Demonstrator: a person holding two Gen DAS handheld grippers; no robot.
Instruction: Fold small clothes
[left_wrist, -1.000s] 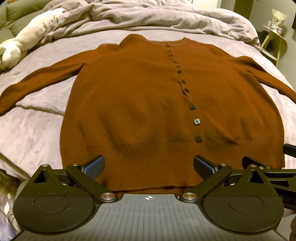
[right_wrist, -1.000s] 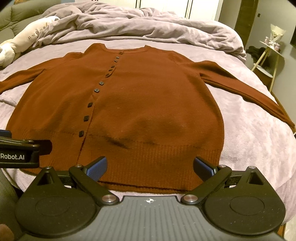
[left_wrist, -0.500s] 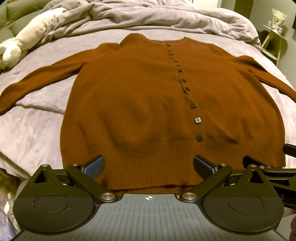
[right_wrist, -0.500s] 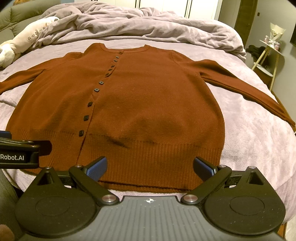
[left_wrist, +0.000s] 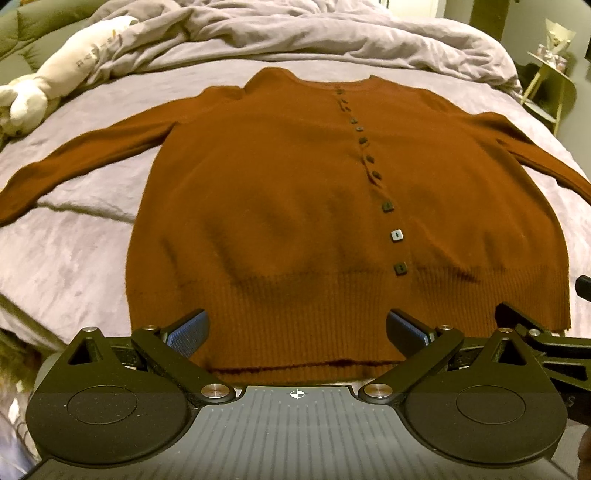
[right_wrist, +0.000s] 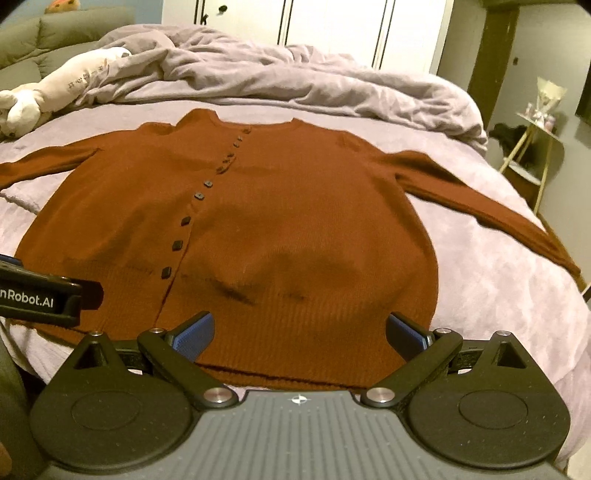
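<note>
A rust-brown knitted cardigan (left_wrist: 280, 206) with a row of small dark square buttons (left_wrist: 388, 206) lies flat and face up on a bed covered with a pale lilac plush blanket (left_wrist: 66, 258). Both sleeves are spread out to the sides.

The left gripper (left_wrist: 295, 328) is wide open, and nothing is between its blue ribbed pads (left_wrist: 186, 332). It hangs just in front of the ribbed hem (left_wrist: 295, 332) of the cardigan, and the hem edge runs across between its two fingers. The button row is ahead of it and a little to its right. I cannot tell if the pads touch the cloth.

The right gripper (right_wrist: 299, 330) is also wide open and empty. It is at the same hem, and the button row is ahead of it and to its left. The body of the left gripper shows at the left edge of the right wrist view.

Far ahead of both grippers a crumpled lilac duvet (right_wrist: 295, 85) is piled at the head of the bed. A cream plush toy (left_wrist: 55, 74) lies far ahead to the left.
</note>
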